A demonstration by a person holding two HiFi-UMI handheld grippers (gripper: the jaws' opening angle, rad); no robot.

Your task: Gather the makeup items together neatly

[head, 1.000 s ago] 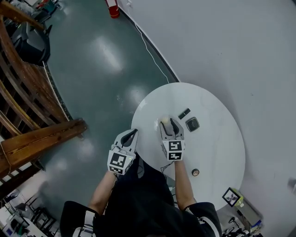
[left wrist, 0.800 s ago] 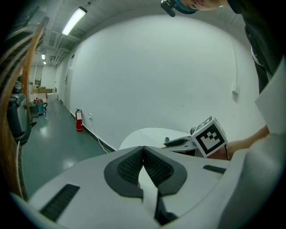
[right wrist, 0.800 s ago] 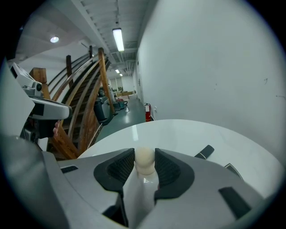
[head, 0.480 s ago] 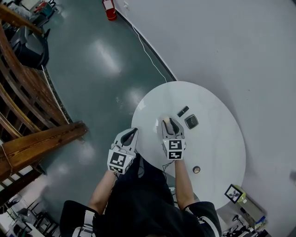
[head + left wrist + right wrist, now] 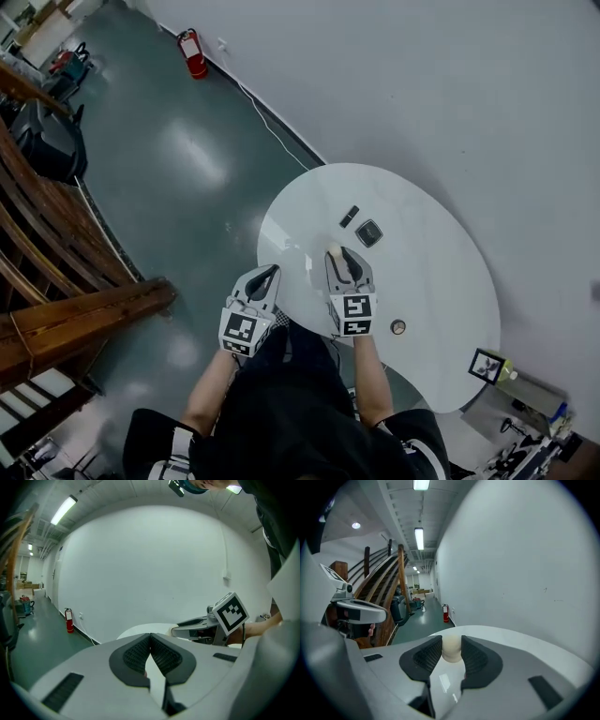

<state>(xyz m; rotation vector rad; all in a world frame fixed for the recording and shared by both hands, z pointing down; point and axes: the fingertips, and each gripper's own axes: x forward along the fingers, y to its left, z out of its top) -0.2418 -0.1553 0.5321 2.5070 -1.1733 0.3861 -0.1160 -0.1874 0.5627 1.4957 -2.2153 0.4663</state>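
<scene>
Right gripper view: sponge (image 5: 451, 648) upright

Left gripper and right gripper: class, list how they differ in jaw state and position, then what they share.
Jaws: the left gripper has its jaws together, nothing between them; the right gripper has just been closing and clamps a cream sponge. Position: the left gripper is by the rim of the table; the right gripper is further in over the tabletop. Shared: white bodies, dark ribbed pads.
</scene>
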